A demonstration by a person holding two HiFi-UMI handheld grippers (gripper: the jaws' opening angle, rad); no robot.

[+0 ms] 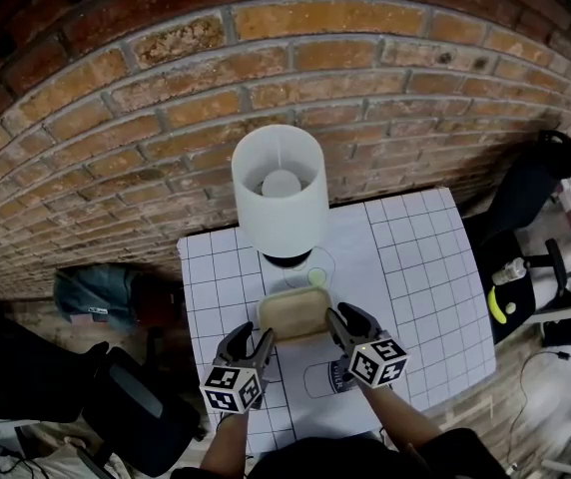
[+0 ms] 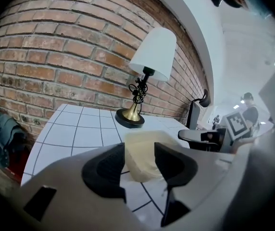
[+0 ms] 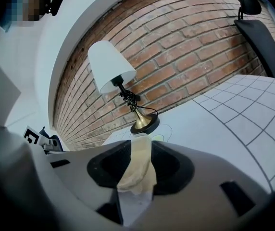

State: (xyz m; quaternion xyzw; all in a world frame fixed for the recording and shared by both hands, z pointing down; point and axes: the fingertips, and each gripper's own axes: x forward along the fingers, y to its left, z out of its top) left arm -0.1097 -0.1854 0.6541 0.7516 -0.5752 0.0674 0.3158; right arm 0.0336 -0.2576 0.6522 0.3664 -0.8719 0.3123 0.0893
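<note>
Both tongs have hold of one beige folded cloth (image 1: 293,312) from opposite short ends. The left tongs (image 1: 250,338) are closed down onto its left end, the cloth filling the narrow gap between the dark pads (image 2: 107,167). The right tongs (image 1: 349,320) pinch its right end into a thin fold, the jaws nearly together.

The cloth sits over the middle of the white gridded worktop (image 1: 420,267). Its far edge is just in front of the brass base of the lamp (image 1: 280,193). Whether it rests on the surface or hangs just above it cannot be told.

A small yellow-green spot (image 1: 316,276) lies beside the lamp base, close to the cloth's far right corner.

The lamp and the brick wall (image 1: 166,98) close off the far side. The left tongs are near the worktop's left edge, with a dark bag (image 1: 91,292) on the floor beyond. To the right lies a broad stretch of bare grid, reaching an edge where an office chair (image 1: 525,193) stands.
</note>
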